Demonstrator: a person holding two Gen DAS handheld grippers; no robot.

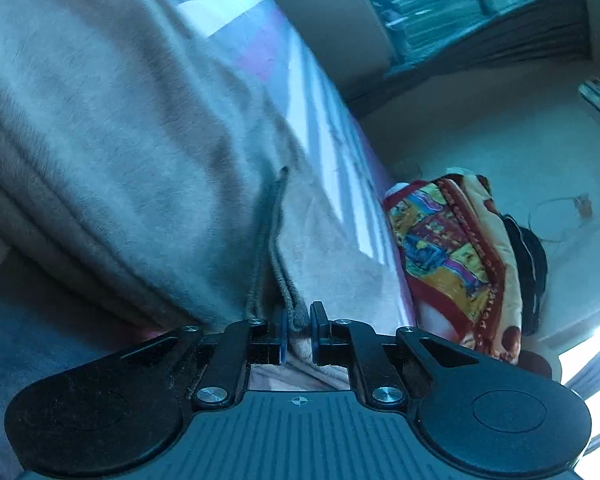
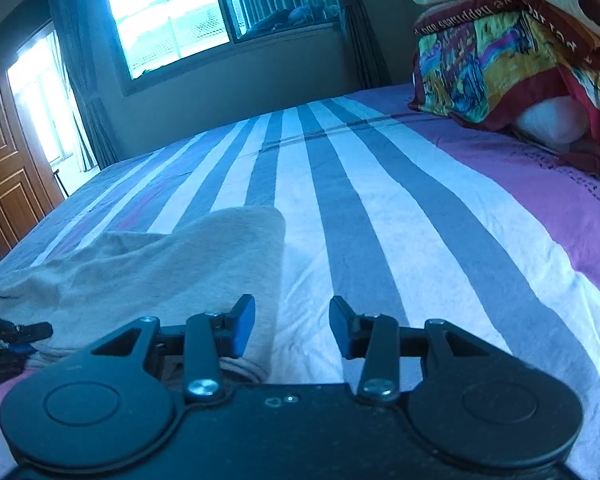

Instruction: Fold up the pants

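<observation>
We see a bed (image 2: 380, 208) dressed in a sheet of grey, white and purple stripes stretching ahead of our right gripper (image 2: 292, 328) toward a curtained window (image 2: 168, 12) on the far wall. A wooden wardrobe (image 2: 4, 168) stands far off to that gripper's left. A folded, brightly patterned blanket (image 2: 496, 60) is heaped ahead of the same gripper and to its right, well apart from it. The beige-grey pants (image 2: 160, 264) lie on the sheet ahead of and to the left of the right gripper, their near edge running under its left finger; its blue-padded jaws stand apart over the striped sheet with nothing pressed between them. In the left wrist view the pants (image 1: 120, 140) fill the space ahead of and to the left of our left gripper (image 1: 298, 330), bunched in soft folds. Its jaws are drawn close together and pinch a ridge of the pants' fabric, where a dark-edged seam (image 1: 274, 240) runs down into the gap. The left gripper's black tip (image 2: 16, 332) shows just left of the right gripper, against the pants.
</observation>
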